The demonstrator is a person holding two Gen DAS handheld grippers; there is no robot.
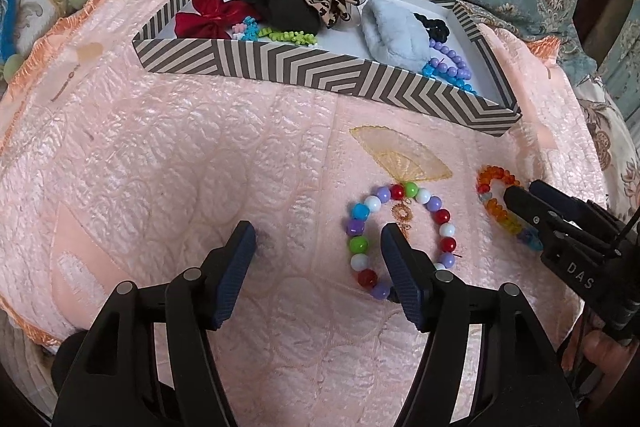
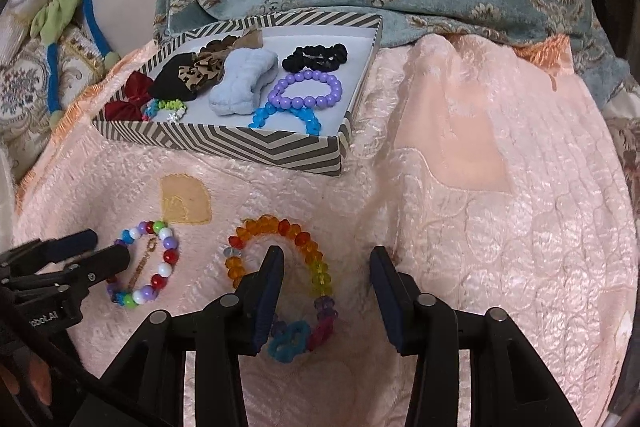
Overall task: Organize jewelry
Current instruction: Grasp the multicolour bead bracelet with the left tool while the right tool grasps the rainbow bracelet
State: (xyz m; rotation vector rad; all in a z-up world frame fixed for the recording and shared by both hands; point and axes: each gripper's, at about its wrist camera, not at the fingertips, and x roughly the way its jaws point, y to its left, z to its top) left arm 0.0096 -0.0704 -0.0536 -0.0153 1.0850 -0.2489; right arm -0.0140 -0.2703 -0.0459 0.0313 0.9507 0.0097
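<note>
Fingers of the left gripper (image 1: 318,253) stand spread wide at the bottom of the left wrist view, gripping nothing; one finger sits inside the ring of the multicoloured bead bracelet (image 1: 402,237), the other outside it to the left, so the near-left arc of beads lies between them. The right gripper (image 2: 326,277) is likewise released, straddling the right arc of the amber-to-purple crystal bracelet (image 2: 280,279) at lower centre of the right wrist view. Both bracelets lie flat on the pink quilted bedspread (image 2: 500,227). They look light, limp on their cord and made of hard, glossy beads, so a pinch across a single strand should hold better than squeezing the whole loop. Further out, toward the upper left of the right wrist view, the striped box (image 2: 256,143) already holds a purple bead bracelet (image 2: 306,89), a blue one and several scrunchies.
</note>
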